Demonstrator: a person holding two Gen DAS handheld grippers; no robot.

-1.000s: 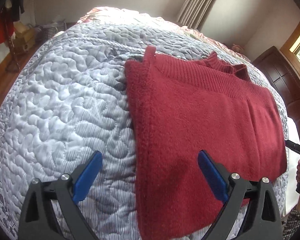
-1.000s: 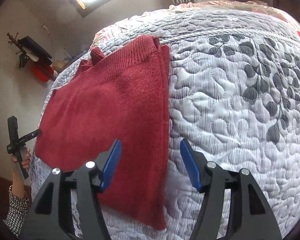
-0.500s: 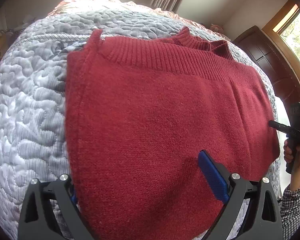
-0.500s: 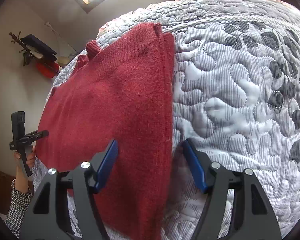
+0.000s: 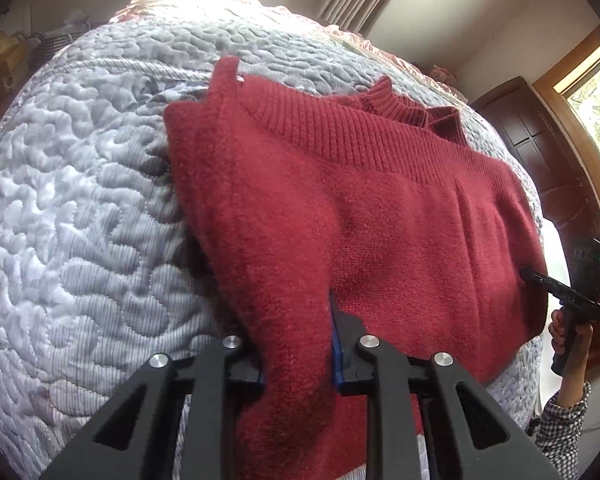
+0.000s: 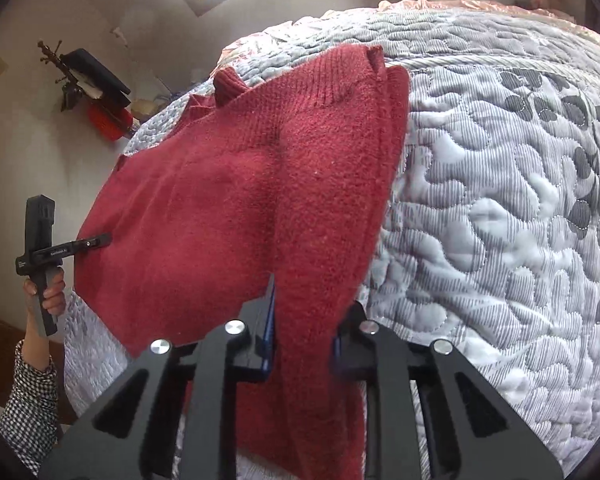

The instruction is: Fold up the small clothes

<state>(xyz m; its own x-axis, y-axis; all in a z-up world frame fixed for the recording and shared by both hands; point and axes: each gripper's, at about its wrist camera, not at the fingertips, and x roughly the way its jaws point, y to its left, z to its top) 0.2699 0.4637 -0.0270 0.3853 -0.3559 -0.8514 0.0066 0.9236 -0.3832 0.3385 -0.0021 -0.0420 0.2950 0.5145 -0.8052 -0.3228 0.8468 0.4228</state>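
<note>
Bunching red sweater between both tools

The red knitted sweater lies on the grey quilted bed; the left claw and right claw each pinch its near edge.

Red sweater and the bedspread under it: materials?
Red sweater: knit, likely wool or acrylic; fuzzy nap on the body, ribbed band along the far edge. Bedspread: quilted woven fabric, probably padded; puffy stitched pattern, slight sheen. Fibre can't be confirmed.
</note>
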